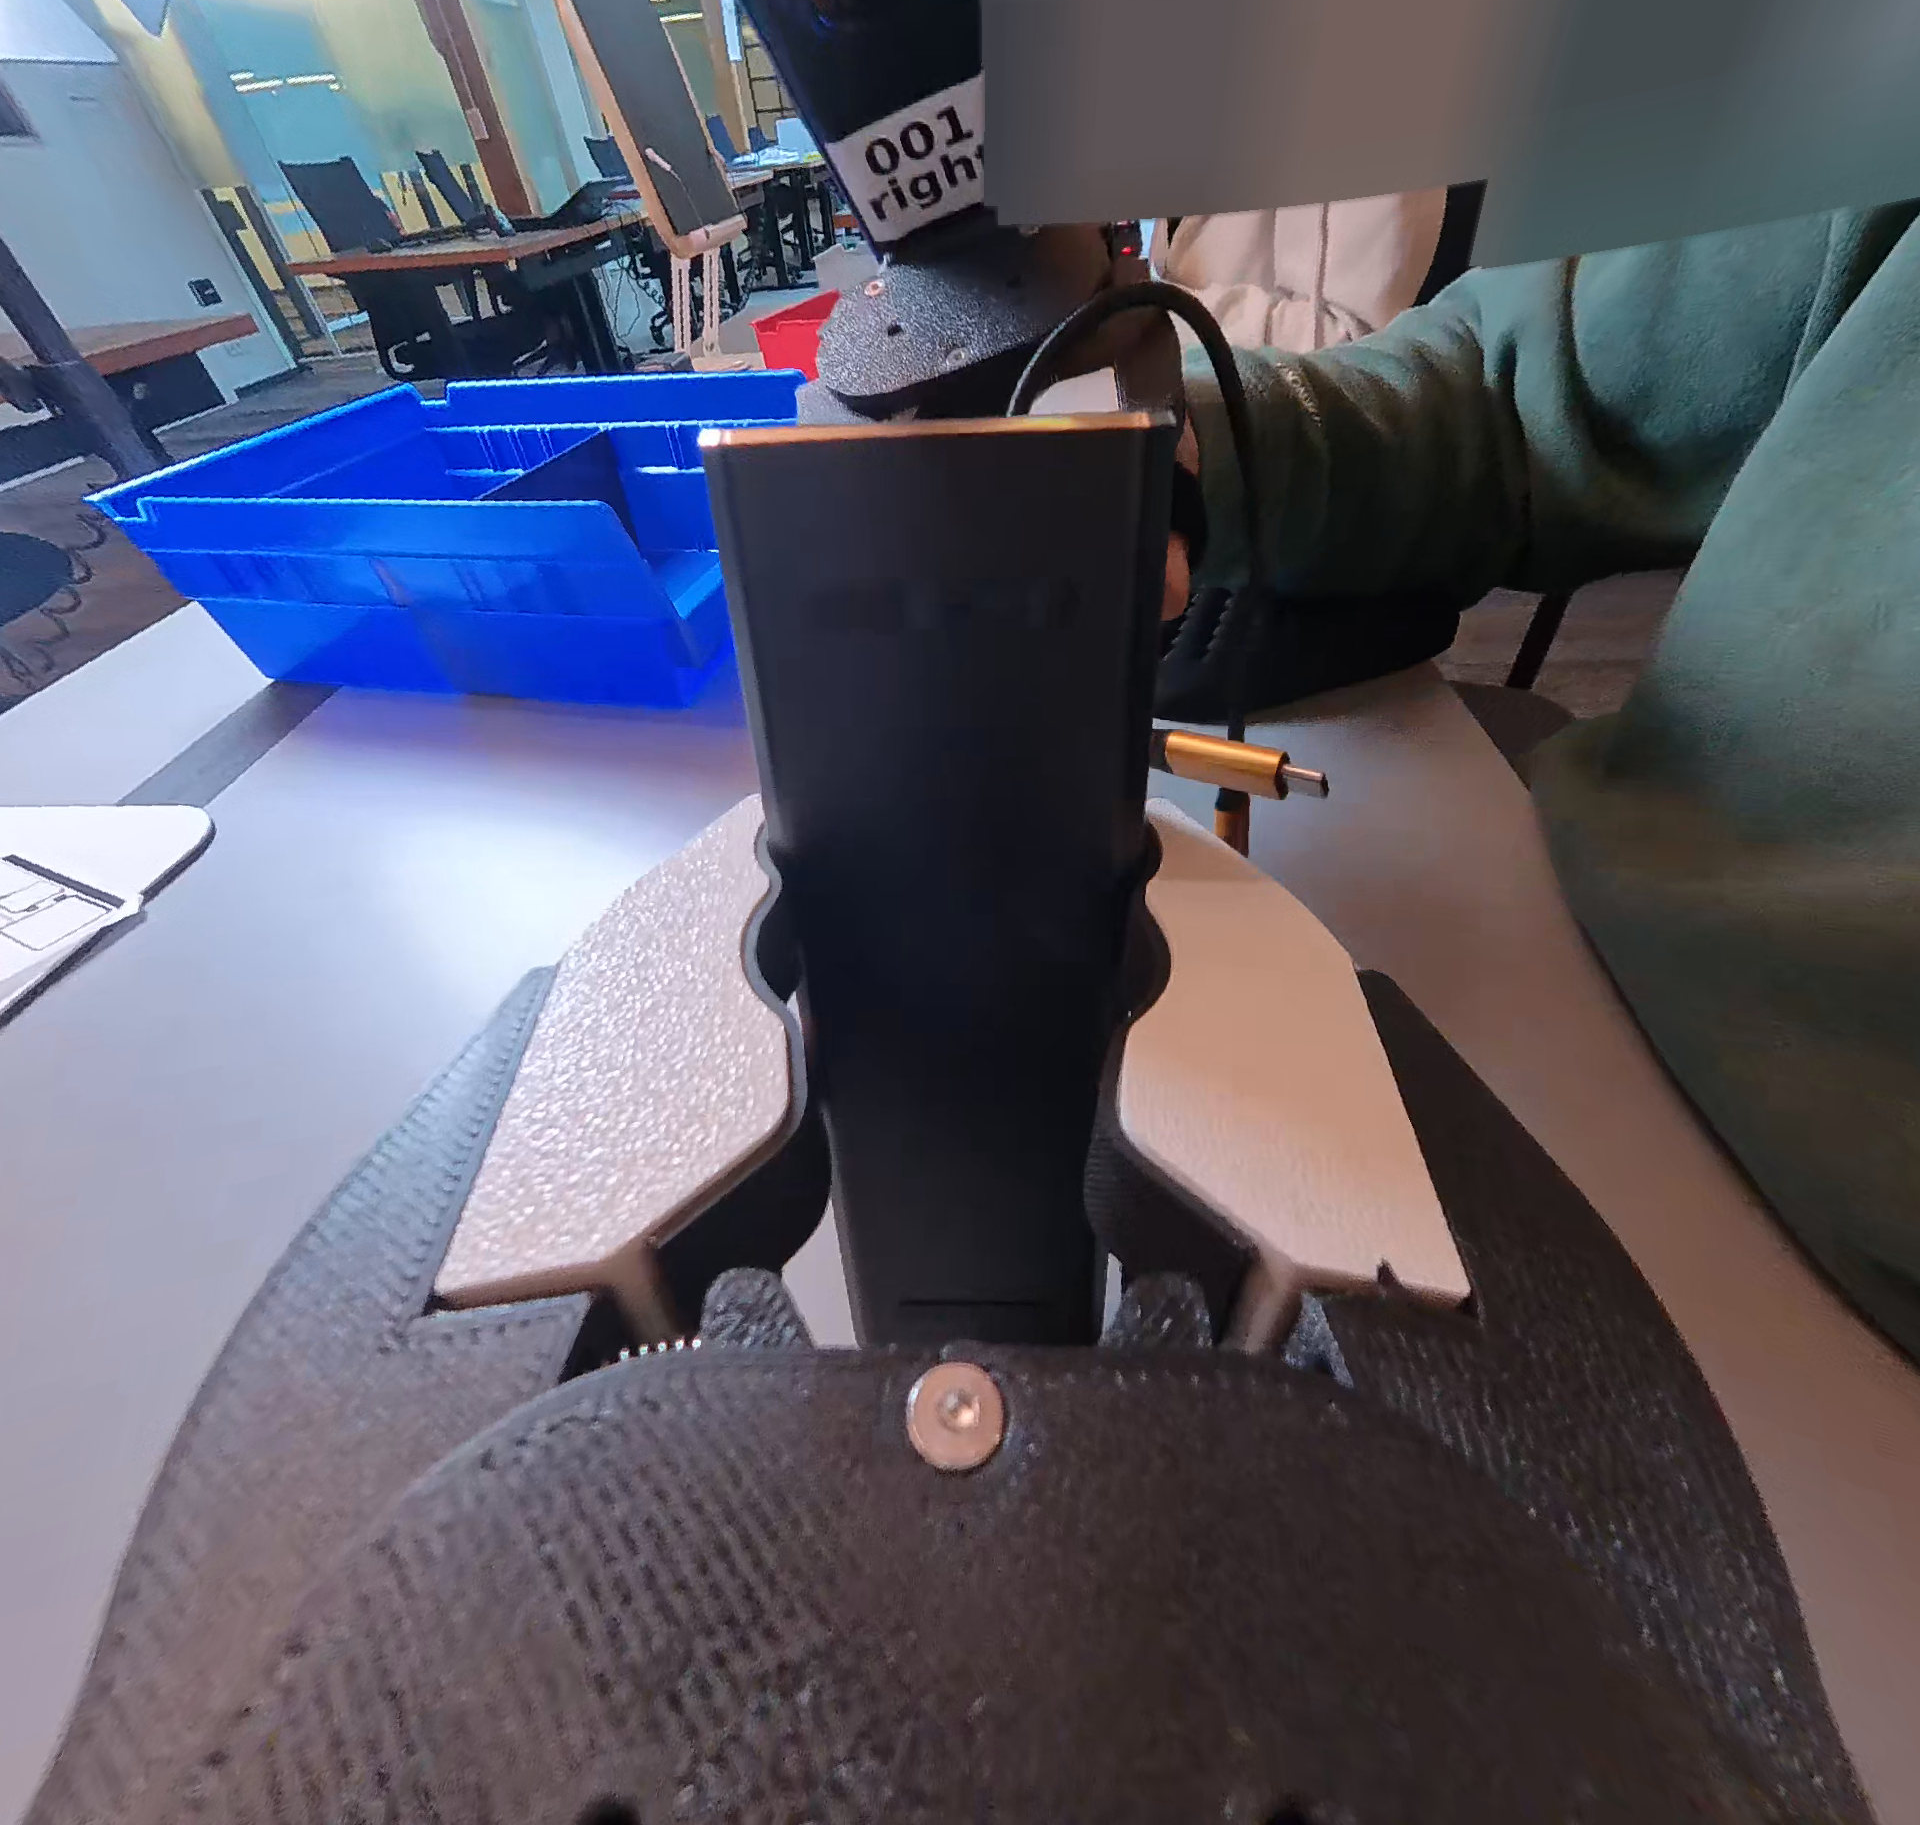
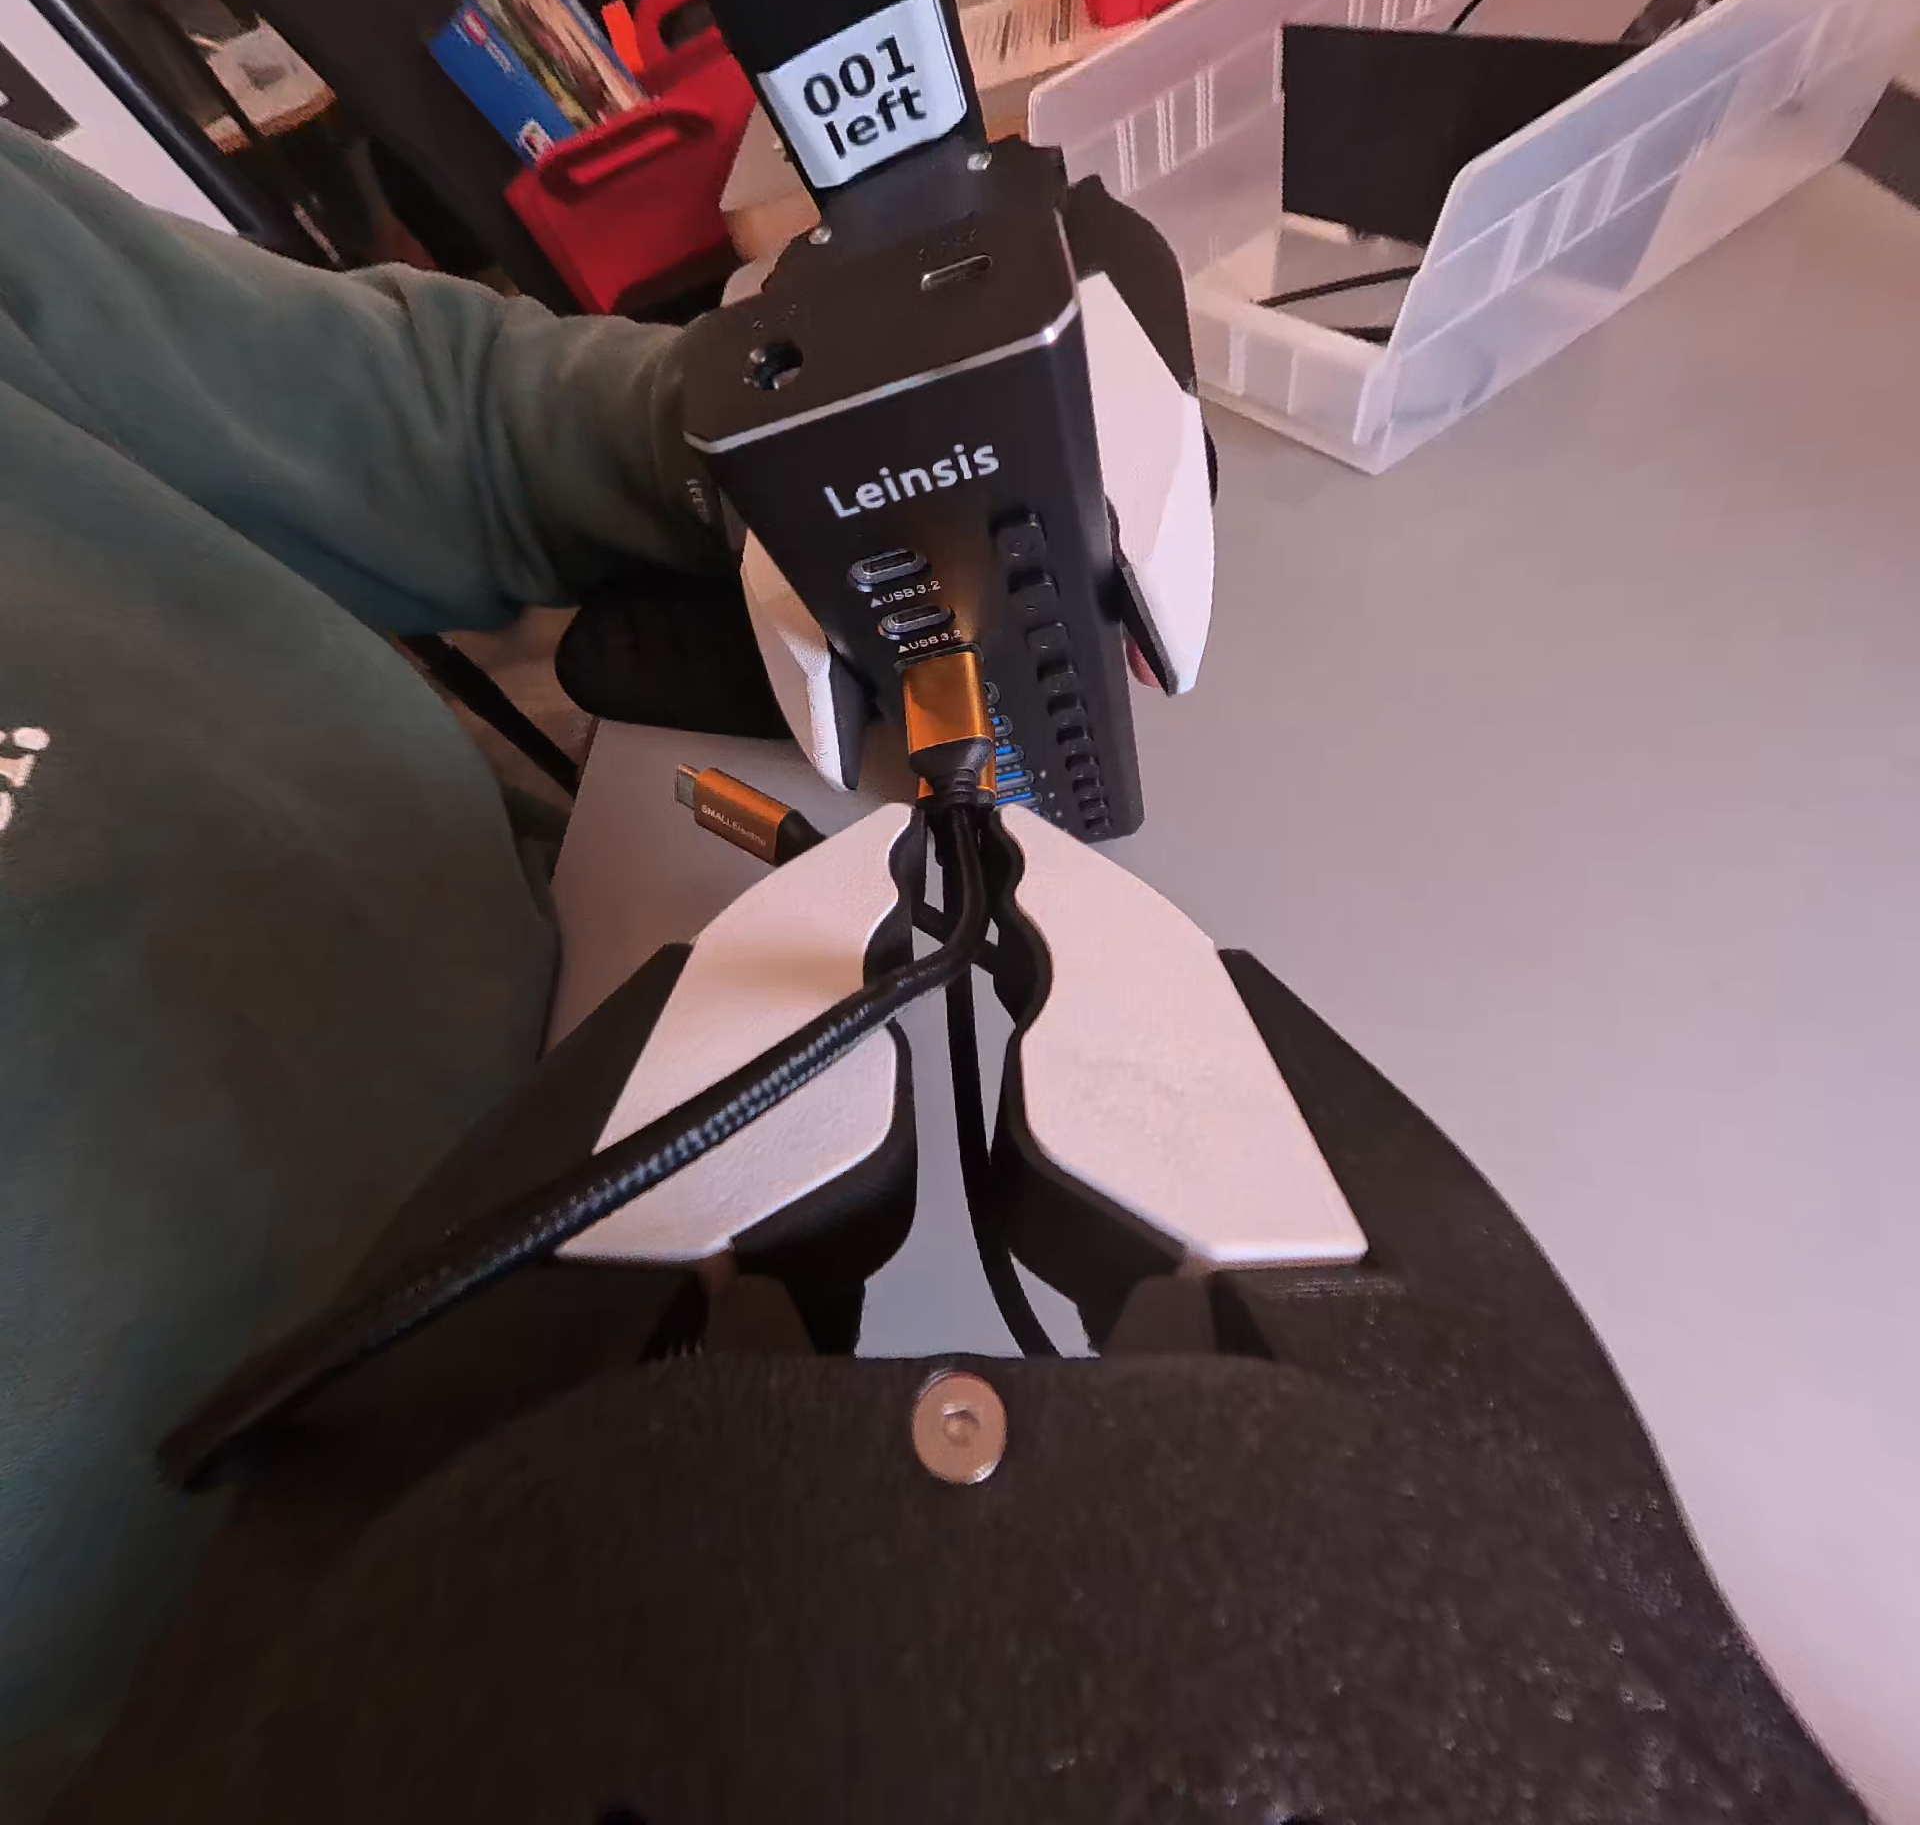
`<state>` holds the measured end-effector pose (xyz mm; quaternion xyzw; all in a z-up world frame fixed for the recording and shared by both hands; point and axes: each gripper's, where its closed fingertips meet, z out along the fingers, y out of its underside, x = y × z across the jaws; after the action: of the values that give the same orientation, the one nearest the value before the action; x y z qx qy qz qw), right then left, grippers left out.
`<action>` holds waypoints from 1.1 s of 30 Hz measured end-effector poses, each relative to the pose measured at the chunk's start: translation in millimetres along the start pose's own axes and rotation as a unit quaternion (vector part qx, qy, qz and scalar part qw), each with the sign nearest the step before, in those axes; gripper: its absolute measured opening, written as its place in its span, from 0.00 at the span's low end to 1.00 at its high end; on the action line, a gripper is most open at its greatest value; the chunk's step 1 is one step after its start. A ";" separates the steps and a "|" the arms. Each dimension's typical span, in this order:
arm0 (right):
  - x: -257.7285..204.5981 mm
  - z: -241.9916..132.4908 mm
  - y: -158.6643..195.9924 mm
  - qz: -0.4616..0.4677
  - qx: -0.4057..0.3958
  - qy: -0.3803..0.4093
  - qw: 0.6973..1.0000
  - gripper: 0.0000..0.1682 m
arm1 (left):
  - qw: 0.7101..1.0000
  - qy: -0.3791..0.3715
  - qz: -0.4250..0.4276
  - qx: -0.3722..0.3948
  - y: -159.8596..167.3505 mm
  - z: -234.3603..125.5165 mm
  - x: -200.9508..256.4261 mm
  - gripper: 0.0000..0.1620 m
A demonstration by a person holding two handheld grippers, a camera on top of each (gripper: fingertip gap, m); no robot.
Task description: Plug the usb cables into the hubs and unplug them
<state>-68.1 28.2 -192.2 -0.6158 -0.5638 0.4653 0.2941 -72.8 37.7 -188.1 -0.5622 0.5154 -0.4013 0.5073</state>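
Note:
My left gripper point(image 1: 956, 882) is shut on a black multi-port hub point(image 1: 935, 684) and holds it on end above the grey table, with its plain back toward the camera. In the right wrist view the hub's port face point(image 2: 914, 487) shows between the left gripper's white fingers point(image 2: 1153, 508). My right gripper point(image 2: 956, 840) is shut on a black braided cable point(image 2: 727, 1100), just behind its orange plug point(image 2: 940, 715). The plug sits in a port on the hub's face. The cable's other orange plug point(image 2: 727, 809) hangs loose beside the hub; it also shows in the left wrist view point(image 1: 1242, 767).
A blue bin point(image 1: 416, 549) stands on the table point(image 1: 364, 944) behind the hub to the left. A clear plastic bin point(image 2: 1455, 217) holding a black item is at the far right. A person's green sleeve point(image 1: 1558, 445) lies close alongside. A white sheet point(image 1: 62, 892) is at the left edge.

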 end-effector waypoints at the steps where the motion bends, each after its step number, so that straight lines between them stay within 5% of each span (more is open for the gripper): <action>1: 0.1 0.3 -0.7 -0.006 0.008 0.003 1.000 0.06 | 1.000 0.001 -0.003 0.004 -0.3 -0.5 0.0 0.38; 22: -10.4 -1.5 -19.7 -0.053 0.149 0.005 0.987 0.06 | 0.991 0.030 -0.056 0.121 -30.2 -8.2 5.9 0.38; 33: -8.5 3.8 -17.3 -0.055 0.144 0.020 0.988 0.06 | 0.996 0.017 -0.029 0.088 -21.2 -5.8 5.4 0.39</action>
<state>-78.2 22.7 -176.3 -0.5441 -0.5182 0.5120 0.4163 -74.1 30.5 -166.7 -0.5232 0.4702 -0.4687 0.5343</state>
